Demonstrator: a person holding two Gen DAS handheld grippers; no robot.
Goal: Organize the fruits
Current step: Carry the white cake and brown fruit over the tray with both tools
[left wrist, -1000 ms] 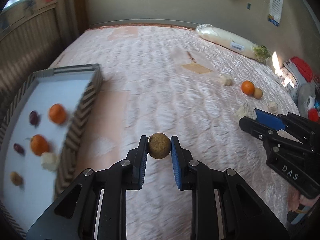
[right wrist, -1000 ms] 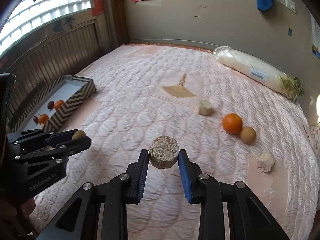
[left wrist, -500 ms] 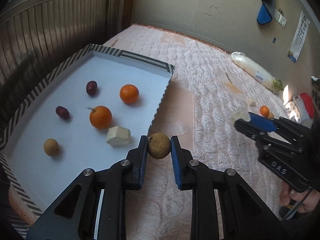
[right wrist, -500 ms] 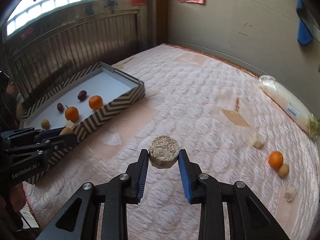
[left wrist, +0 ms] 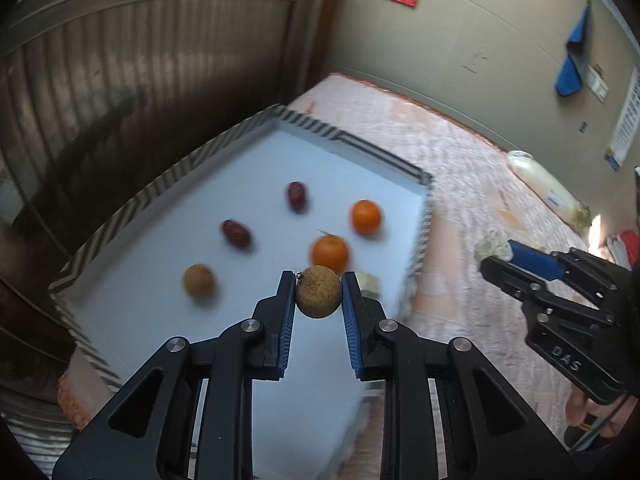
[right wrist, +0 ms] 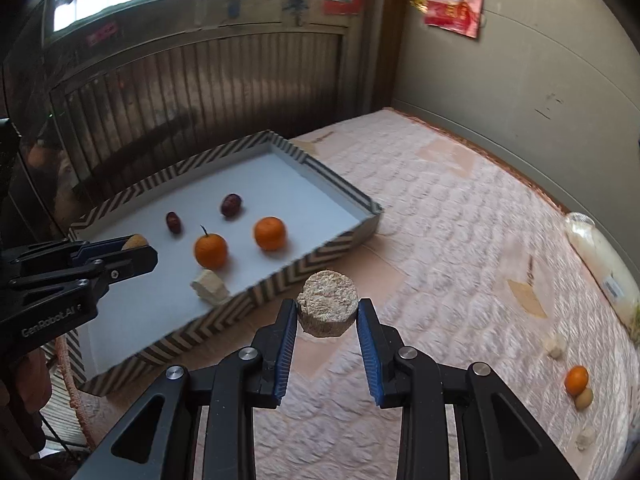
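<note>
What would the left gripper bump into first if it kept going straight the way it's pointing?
Probably the white floor of the striped tray, near the stemmed orange. The left gripper is shut on a brown round fruit, pointing downward over the tray. Depth is hard to judge, so it might meet the orange itself.

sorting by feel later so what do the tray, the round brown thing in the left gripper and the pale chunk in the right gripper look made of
Tray: likely printed cardboard, with matte zigzag-striped walls and a smooth white floor.
Brown ball in the left gripper: looks like a longan, with a dull, finely rough tan skin.
Pale chunk in the right gripper: crumbly and porous with a grainy top, perhaps foam or a cut stalk; the pictures leave it open.
</note>
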